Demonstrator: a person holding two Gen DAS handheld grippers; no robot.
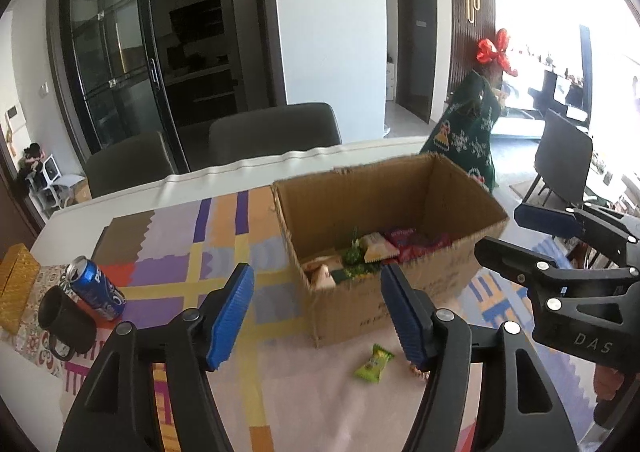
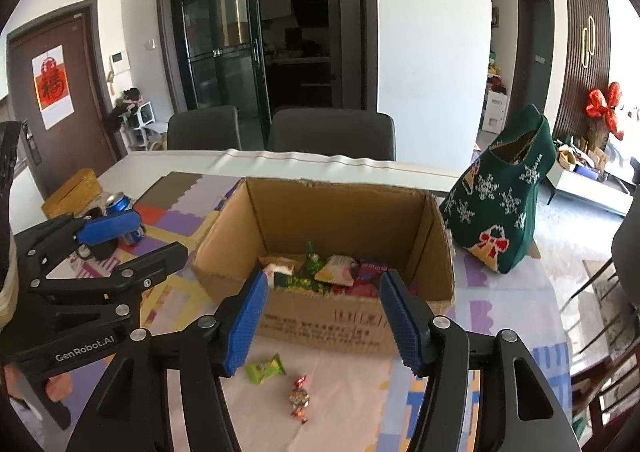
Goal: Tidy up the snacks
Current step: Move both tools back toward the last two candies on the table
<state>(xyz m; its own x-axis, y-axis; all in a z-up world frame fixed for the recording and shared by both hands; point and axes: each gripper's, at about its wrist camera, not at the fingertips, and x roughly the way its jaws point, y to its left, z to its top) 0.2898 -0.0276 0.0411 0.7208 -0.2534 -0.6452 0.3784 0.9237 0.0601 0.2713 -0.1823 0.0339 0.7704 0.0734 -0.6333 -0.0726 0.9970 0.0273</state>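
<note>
Patchwork cloth covers the counter [image 2: 500, 304]. Both left tongs [image 1: 316, 316] and right tongs [image 2: 322, 318] gape empty above a green snack packet [image 2: 265, 368] and foil-wrapped candy [image 2: 300, 398], just before the cardboard box [image 2: 432, 236]. Light, crinkly, slippery; pinch mid-body.

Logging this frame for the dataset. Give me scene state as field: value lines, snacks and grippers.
box: open cardboard box on patterned mat, snack packets inside
loose snacks: green packet and red-gold wrapped candy, on mat in front of box
left gripper: open, empty, above mat
right gripper: open, empty, facing box
other: blue can, dark mug, green knit bag
</note>
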